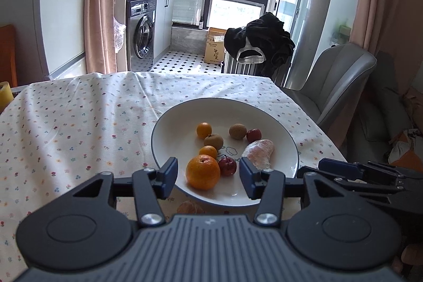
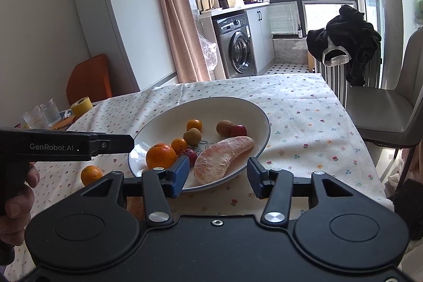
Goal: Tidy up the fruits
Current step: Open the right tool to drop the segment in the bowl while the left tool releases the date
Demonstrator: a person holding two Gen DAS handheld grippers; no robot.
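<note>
Seven fruits lie in the wide white ceramic plate with a thin dark rim (image 2: 264,120), which sits on the worktop's flower-printed white cloth (image 2: 304,123). At the plate's near edge rests a large round orange (image 2: 160,155), touching a small dark red fruit (image 2: 191,155); a peeled pinkish citrus segment (image 2: 222,159) lies beside them. Deeper in the plate are two small tangerines (image 1: 204,130), two brown kiwis (image 1: 237,131) and another red fruit (image 1: 254,135). One small tangerine (image 2: 91,175) sits on the cloth, outside the plate's near-left rim. The left hand-held gripper (image 1: 208,173) hangs over the plate's near edge, jaws apart around the orange without touching it. The right hand-held gripper (image 2: 219,177) is likewise spread wide, empty, at the plate's near rim.
</note>
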